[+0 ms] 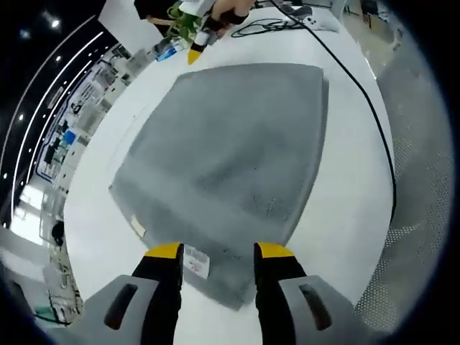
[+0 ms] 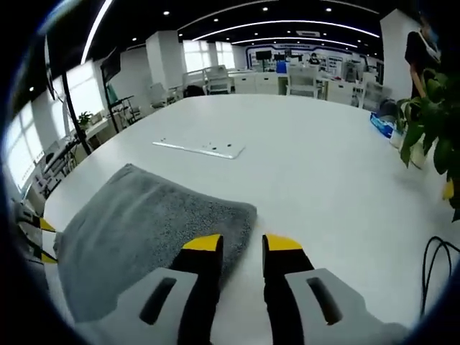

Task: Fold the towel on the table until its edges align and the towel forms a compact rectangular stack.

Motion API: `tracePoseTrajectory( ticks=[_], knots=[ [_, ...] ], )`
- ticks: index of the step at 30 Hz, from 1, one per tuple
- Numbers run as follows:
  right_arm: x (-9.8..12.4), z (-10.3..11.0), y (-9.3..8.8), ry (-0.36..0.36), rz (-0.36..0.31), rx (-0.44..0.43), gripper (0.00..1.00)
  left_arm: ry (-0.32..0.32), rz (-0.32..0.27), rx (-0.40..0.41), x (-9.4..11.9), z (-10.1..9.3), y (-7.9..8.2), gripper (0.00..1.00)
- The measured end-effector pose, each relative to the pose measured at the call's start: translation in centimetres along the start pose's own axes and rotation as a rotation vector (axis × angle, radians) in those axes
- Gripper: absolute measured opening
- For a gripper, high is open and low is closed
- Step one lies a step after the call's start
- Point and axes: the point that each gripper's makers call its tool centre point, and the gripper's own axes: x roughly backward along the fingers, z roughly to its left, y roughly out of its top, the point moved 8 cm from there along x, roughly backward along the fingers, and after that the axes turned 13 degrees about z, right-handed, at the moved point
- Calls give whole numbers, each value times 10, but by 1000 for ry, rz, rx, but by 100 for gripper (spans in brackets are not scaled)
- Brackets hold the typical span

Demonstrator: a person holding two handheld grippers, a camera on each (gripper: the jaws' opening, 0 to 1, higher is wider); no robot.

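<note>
Grey towel (image 1: 230, 165) lies flat on the white table (image 1: 345, 180). In the left gripper view, the left gripper (image 1: 218, 251) gapes apart over the towel's near edge. In the right gripper view, the right gripper (image 2: 241, 244) is spread wide at the towel's corner.

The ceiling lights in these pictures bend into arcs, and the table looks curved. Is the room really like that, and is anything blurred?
Lens distortion: the right gripper view curves the ceiling light strips and bulges the white table; the left gripper view bows the grey towel and black cable. Lighting is soft and even, with faint shadows. The towel's weave is sharp; things near each view's edge are smeared.
</note>
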Motion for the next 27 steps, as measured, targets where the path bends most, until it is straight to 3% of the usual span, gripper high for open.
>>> tracePoseTrajectory(
  ticks=[6, 14, 20, 27],
  knots=[
    [10, -2, -6, 17, 1, 10, 22, -59, -24, -199, 2, -5, 51, 41],
    [17, -6, -2, 50, -11, 24, 23, -81, -119, -255, 8, -12, 111, 42],
    [15, -7, 1, 88, -21, 33, 24, -129, -122, -358, 4, -36, 145, 42],
    [12, -8, 1, 128, -18, 44, 28, -199, -183, -340, 5, -53, 180, 44]
  ],
)
